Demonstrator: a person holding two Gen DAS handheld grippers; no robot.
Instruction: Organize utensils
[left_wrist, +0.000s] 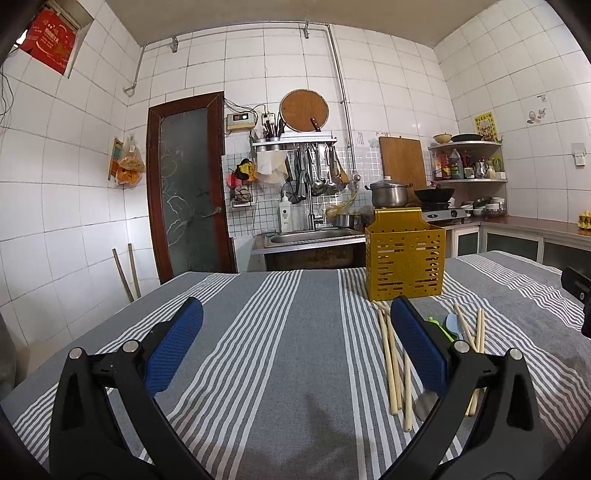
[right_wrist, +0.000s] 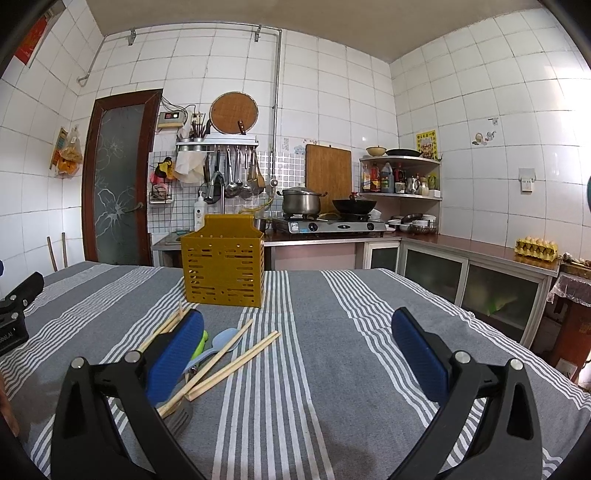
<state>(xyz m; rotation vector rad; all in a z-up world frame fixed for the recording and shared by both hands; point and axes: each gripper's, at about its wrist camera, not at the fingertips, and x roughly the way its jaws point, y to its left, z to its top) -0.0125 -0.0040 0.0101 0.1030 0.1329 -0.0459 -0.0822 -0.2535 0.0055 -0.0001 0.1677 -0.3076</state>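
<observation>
Both grippers are hovering low over the desk (left_wrist: 288, 332), which has a grey and white striped cloth on it. The left gripper (left_wrist: 295, 343) has its blue-padded fingers (left_wrist: 175, 347) spread wide with nothing between them, just bare cloth. Same deal with the right gripper (right_wrist: 297, 347): fingers (right_wrist: 421, 354) wide apart, holding nothing.

The utensils sit in a loose pile between the two grippers. From the left wrist view the wooden chopsticks (left_wrist: 391, 365) lie right by the right-hand finger, some partly hidden behind it, with a pale blue spoon (left_wrist: 453, 323) and something lime green (left_wrist: 439, 326) next to them. From the right wrist view the same pile sits by the left-hand finger: chopsticks (right_wrist: 236, 360) crossing over each other, the blue spoon (right_wrist: 221, 341) underneath a couple of them, the green thing (right_wrist: 201, 343) tucked beside the finger, and what looks like a metal fork end (right_wrist: 181, 415) poking out near the bottom.

The yellow slotted holder (left_wrist: 404, 264) stands upright on the desk just behind the pile, a bit apart from it. Can't tell if anything's inside.
</observation>
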